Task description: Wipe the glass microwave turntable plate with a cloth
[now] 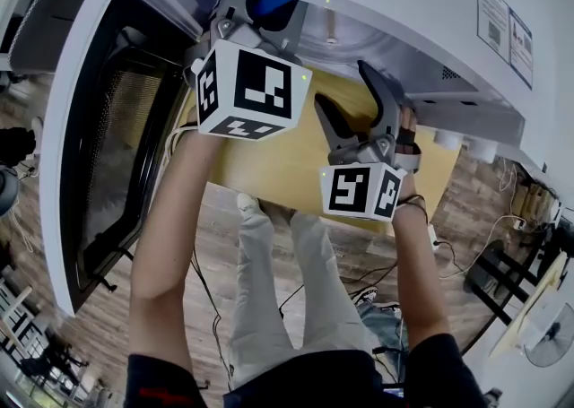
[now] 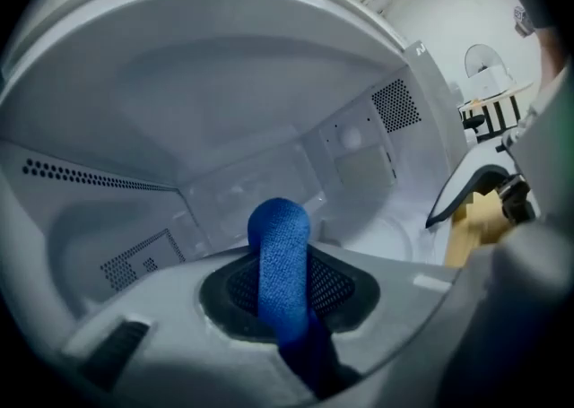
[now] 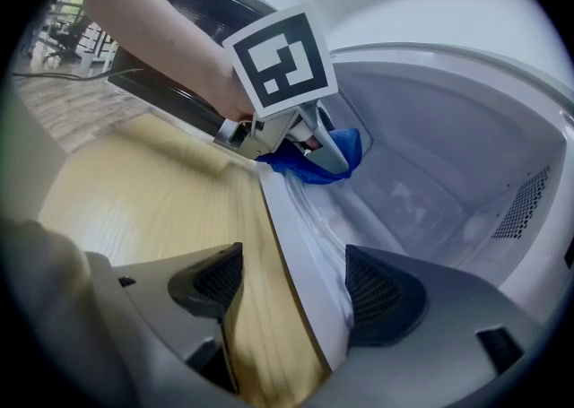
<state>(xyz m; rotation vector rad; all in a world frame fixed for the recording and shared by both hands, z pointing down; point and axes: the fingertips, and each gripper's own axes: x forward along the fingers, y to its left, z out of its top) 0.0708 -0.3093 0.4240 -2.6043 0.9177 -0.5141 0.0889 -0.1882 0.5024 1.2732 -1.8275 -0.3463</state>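
Observation:
A white microwave [image 1: 377, 3] stands open on a wooden table [image 1: 269, 164]. My left gripper [image 1: 260, 16] reaches into its cavity, shut on a rolled blue cloth [image 2: 280, 254], whose end sticks out past the pads. The right gripper view shows that cloth [image 3: 314, 166] low at the cavity's front left, under the left gripper [image 3: 327, 151]. A faint glassy sheen on the cavity floor [image 3: 408, 204] may be the turntable plate; its rim is unclear. My right gripper [image 1: 343, 83] is open at the cavity mouth. Its jaws straddle the microwave's front sill [image 3: 296, 227] without gripping it.
The microwave door [image 1: 108, 146] hangs open to the left. Perforated vents [image 2: 395, 106] mark the cavity walls. The table's front edge runs just below my right gripper. Below it are wood flooring [image 1: 99, 325], cables and a person's legs [image 1: 296, 281].

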